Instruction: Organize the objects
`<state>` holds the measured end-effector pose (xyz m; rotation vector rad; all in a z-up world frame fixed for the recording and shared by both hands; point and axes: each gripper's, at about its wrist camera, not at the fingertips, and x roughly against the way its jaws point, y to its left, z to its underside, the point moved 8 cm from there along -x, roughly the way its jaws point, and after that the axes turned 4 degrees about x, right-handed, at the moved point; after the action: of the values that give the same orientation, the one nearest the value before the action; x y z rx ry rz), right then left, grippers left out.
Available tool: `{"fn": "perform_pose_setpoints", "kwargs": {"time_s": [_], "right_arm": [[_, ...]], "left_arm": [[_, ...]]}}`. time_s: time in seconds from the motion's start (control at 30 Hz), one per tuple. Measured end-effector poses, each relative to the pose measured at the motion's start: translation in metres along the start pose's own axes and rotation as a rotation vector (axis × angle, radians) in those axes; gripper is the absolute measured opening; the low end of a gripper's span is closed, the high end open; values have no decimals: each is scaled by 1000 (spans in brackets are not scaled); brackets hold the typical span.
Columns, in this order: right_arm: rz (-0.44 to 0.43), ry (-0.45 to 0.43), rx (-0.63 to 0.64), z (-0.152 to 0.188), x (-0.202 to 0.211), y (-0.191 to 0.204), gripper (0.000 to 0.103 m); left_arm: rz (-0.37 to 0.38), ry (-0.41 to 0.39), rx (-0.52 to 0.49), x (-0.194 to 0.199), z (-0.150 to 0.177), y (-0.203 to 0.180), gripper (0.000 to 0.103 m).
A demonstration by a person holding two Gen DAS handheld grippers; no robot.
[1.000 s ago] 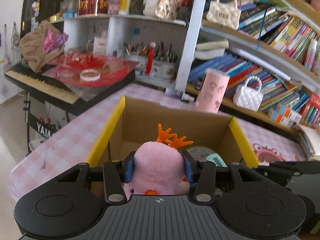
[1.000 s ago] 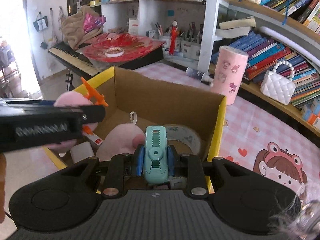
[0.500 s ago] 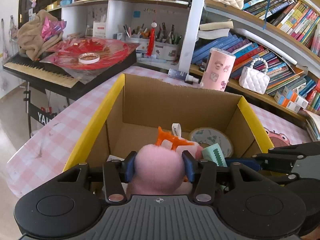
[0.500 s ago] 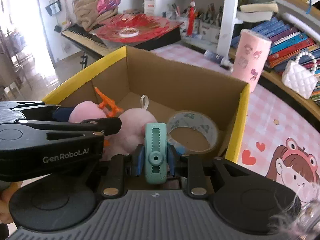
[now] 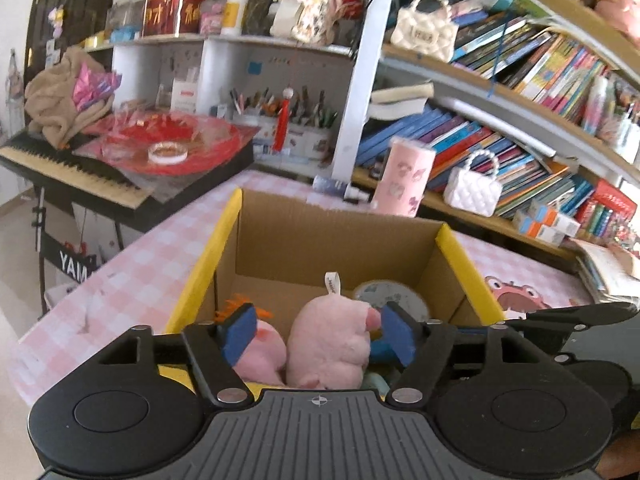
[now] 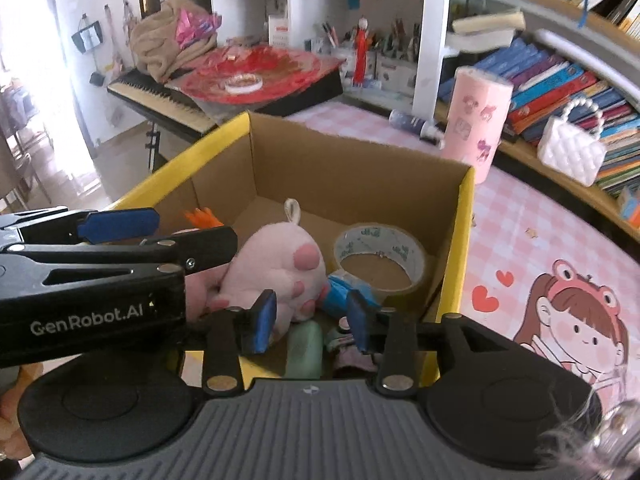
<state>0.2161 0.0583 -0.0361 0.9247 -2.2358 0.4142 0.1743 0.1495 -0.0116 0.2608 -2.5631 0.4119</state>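
Observation:
A cardboard box with yellow rims [image 5: 336,236] [image 6: 352,168] stands on the pink checked table. Inside lie a pink plush with orange antlers [image 5: 260,350] [image 6: 200,216], a second pink plush [image 5: 328,344] [image 6: 280,268], a tape roll [image 5: 390,296] [image 6: 378,256] and a mint green stapler-like tool [image 6: 306,348]. My left gripper [image 5: 316,334] is open over the box with both plushes below its jaws. It also shows in the right wrist view [image 6: 120,224]. My right gripper [image 6: 310,320] is open above the green tool.
A pink cylinder [image 5: 404,176] [image 6: 476,120] stands behind the box. A white quilted purse [image 5: 474,192] and books fill the shelves at right. A keyboard with red plastic [image 5: 120,160] stands at left. A cartoon girl print [image 6: 576,320] marks the table at right.
Both grippers have opened. The antlered plush dropped from my left gripper into the box, and the green tool dropped from my right gripper into the box.

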Motion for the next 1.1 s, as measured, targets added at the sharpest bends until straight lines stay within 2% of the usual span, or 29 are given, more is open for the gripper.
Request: {"fn": "perform_pose_setpoints", "kwargs": {"time_s": [0.2,0.37,0.47,0.67,0.9,1.1], "right_arm": [[77,-87,-37,5,40,18,51],[182,-133,-120,22,74,28,56],[253,-139,-169,42,93,32,60],[417,-124,-288,93,127,34,72],[539,-54,-429,158,159,31,75],[646,-43,-451,176,177,24,87]], "left_arm": [[47,-73,-20,42,-8,-2,82],[85,-96,-34,75,1,-2,88],[98,-79,-45,86,13,-2,90],[100,5,-78,99,51,1,92],[152,80,-121,114,87,-7,92],[151,90,-157,121,97,-22,94]]}}
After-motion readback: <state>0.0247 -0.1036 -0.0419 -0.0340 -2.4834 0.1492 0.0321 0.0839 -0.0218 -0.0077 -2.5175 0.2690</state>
